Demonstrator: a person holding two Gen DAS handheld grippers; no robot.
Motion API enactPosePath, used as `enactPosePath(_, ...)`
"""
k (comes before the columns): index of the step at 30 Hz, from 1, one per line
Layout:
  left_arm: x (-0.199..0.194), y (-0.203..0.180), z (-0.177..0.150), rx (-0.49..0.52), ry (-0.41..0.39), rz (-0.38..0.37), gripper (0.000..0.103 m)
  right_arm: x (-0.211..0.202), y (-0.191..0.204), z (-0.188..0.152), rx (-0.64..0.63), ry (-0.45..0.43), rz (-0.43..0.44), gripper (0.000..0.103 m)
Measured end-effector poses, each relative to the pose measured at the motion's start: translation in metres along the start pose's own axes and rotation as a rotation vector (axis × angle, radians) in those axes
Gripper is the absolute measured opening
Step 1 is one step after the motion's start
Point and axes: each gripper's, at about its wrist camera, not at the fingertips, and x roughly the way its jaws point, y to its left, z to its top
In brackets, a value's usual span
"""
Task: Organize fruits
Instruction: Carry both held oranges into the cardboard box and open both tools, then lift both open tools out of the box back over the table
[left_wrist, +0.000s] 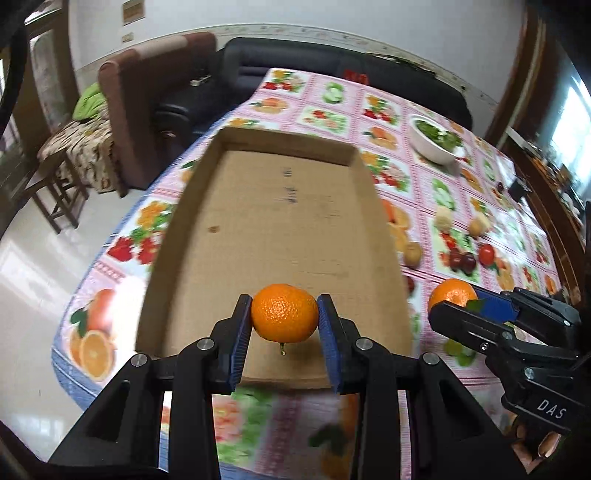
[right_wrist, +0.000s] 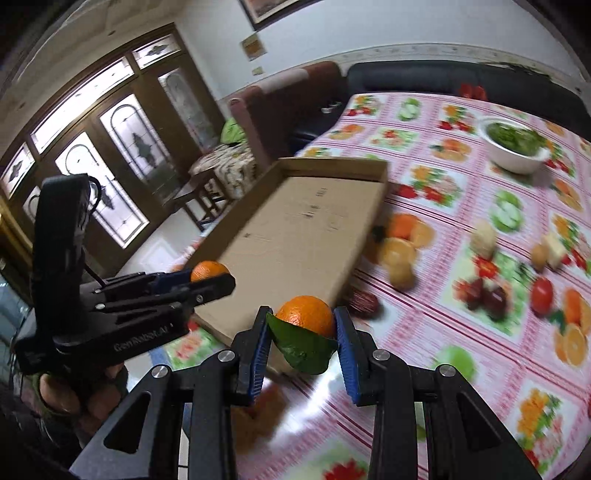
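**Both tools loaded, one mandarin each, at the near end of the tray**

While both views are streaked with blur at the edges, the grips themselves read clearly. My left tool is closed on a bare mandarin: both blue pads press its sides, stem stub pointing down. In the left wrist view the fruit hangs over the near end of the cardboard tray, which has nothing lying in it.

My right tool is clamped on a second mandarin with a leaf; the green leaf droops below the fruit between the pads. In the right wrist view this fruit sits just off the tray's near right corner, over the fruit-print cloth of the bench. The left tool shows at 9 o'clock of that view, its mandarin over the tray's near edge. From the left wrist view, the right tool lies at 3 o'clock, beside the tray's right wall.

Loose fruit on the bench, right of the tray:
- a red tomato-like fruit
- a dark red fruit just beside the tray's right wall
- several pale yellowish pieces, too blurred to name

A white bowl of greens stands at about 1 o'clock beyond the tray, well apart from both tools.
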Motion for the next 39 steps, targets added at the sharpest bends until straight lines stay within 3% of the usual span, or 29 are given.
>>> enactPosePath(10,0.027,0.034,-0.005,-0.056,0.065,0.040,0.033,0.081,0.035,0.009,-0.095,0.136,0.030,0.034)
enactPosePath(18,0.040,0.038,-0.009,-0.058,0.094,0.064,0.034,0.100,0.029,0.001,-0.082,0.191,0.027,0.038)
enactPosePath(24,0.034,0.035,-0.007,-0.068,0.090,0.065,0.040,0.078,0.031,0.000,-0.089,0.143,0.021,0.053)
enactPosePath(33,0.011,0.026,-0.004,-0.088,0.033,0.039,0.043,0.021,0.011,-0.002,-0.031,0.039,0.016,0.053)
enactPosePath(39,-0.002,-0.001,-0.002,-0.051,0.010,-0.030,0.043,-0.017,-0.024,-0.020,0.048,-0.019,-0.035,0.053)
